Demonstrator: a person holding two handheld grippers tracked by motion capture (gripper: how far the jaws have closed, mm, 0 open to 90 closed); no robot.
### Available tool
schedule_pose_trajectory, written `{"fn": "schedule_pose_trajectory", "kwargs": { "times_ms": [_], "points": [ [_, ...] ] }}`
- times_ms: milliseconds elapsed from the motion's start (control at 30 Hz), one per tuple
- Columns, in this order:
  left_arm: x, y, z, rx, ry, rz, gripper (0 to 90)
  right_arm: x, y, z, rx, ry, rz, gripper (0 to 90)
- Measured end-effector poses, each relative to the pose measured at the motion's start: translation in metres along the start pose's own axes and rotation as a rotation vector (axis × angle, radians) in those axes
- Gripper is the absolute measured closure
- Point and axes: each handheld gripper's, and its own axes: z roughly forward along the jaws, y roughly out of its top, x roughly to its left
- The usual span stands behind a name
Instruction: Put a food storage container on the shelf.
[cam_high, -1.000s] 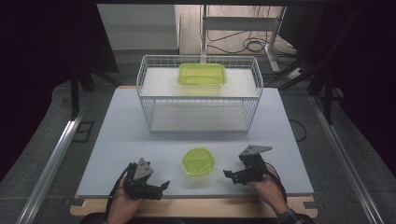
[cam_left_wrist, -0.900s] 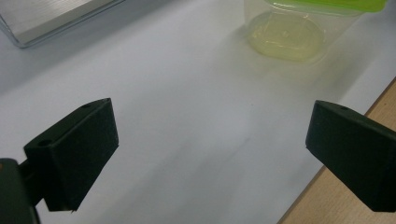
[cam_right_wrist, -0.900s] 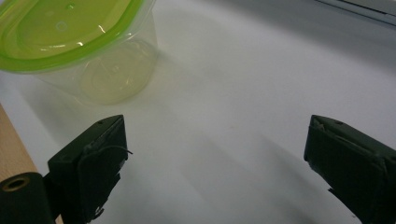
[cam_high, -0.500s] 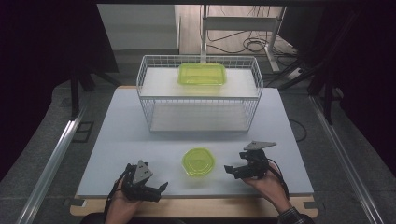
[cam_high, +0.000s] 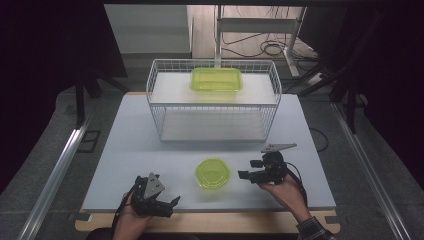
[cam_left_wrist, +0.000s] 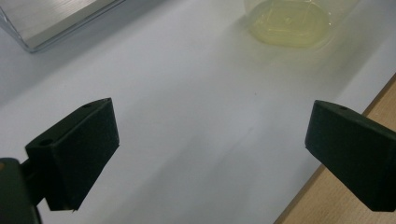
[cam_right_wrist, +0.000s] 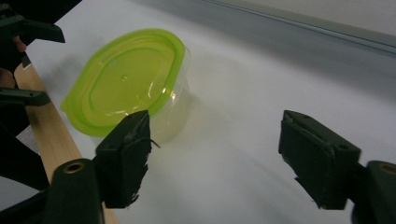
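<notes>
Glossy translucent plastic container (cam_high: 212, 173), matt white table (cam_high: 150, 150), white wire basket (cam_high: 212, 100), matt black gripper (cam_high: 248, 169)

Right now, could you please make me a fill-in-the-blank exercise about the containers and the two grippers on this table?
1. The small round container has a lid of ____ colour.
2. The rectangular container rests on top of the wire ____.
3. The right gripper stands beside the round container with its jaws ____.
4. The left gripper holds ____ between its jaws.

Missing words: green; basket; open; nothing
</notes>
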Motion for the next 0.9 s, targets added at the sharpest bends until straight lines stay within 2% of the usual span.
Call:
{"fn": "schedule_pose_trajectory", "kwargs": {
  "times_ms": [333, 567, 633, 667, 700, 900],
  "points": [
    [0.0, 0.0, 0.0, -0.003, 0.006, -0.001, 2.6, -0.003, 0.023, 0.01, 0.016, 0.075, 0.021, 38.7],
    [-0.001, 0.0, 0.001, 0.002, 0.005, 0.008, 2.6, -0.008, 0.033, 0.02, 0.042, 0.149, 0.07, 48.5],
    [-0.001, 0.0, 0.001, 0.004, 0.004, 0.011, 2.6, -0.01, 0.035, 0.026, 0.055, 0.189, 0.103, 51.6],
    [-0.001, 0.0, 0.001, 0.004, 0.004, 0.011, 2.6, -0.01, 0.035, 0.026, 0.055, 0.189, 0.103, 51.6],
    [-0.001, 0.0, 0.001, 0.005, 0.005, 0.014, 2.6, -0.011, 0.036, 0.032, 0.07, 0.21, 0.112, 52.7],
    [-0.002, 0.0, 0.001, 0.012, 0.005, 0.023, 2.7, -0.015, 0.039, 0.047, 0.107, 0.265, 0.148, 58.3]
  ]
}}
